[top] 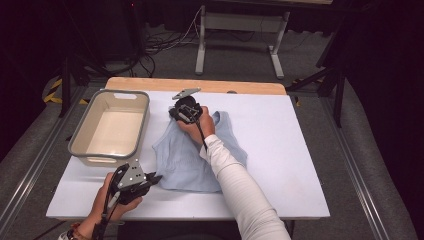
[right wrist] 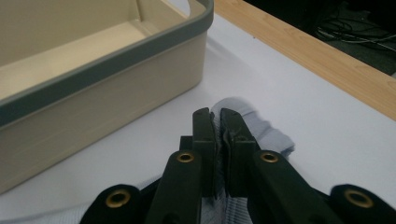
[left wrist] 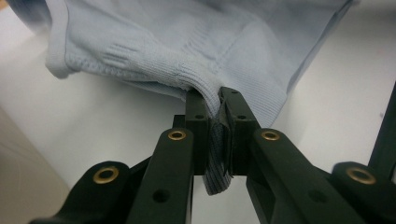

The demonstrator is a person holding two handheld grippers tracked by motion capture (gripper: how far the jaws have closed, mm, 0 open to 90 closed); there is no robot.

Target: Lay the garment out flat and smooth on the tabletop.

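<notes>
Top: a pale blue ribbed tank top (top: 192, 155) lies mostly flat in the middle of the worktop (top: 280, 145), shoulder straps toward the far side, hem toward the person.
Left gripper: the left gripper (top: 152, 179) sits at the near left corner of the top, low over the worktop, held in the person's left hand (top: 107, 200).
Left fingers: closed on the fabric; in the left gripper view (left wrist: 215, 109) a fold of the ribbed hem is pinched between them and a bit of cloth hangs out below.
Right gripper: the right gripper (top: 175, 112) is at the far left strap of the top, held in the right hand (top: 200, 127), whose white sleeve (top: 240, 185) crosses over the garment.
Right fingers: closed on the strap; in the right gripper view (right wrist: 215, 116) bunched blue cloth is caught between them.
Bin: a beige plastic bin (top: 111, 127) with a grey rim stands on the left part of the worktop, just beside the top and near the right gripper; its inside looks bare.
Worktop: white cover, with a wooden strip (top: 200, 85) along the far edge.
</notes>
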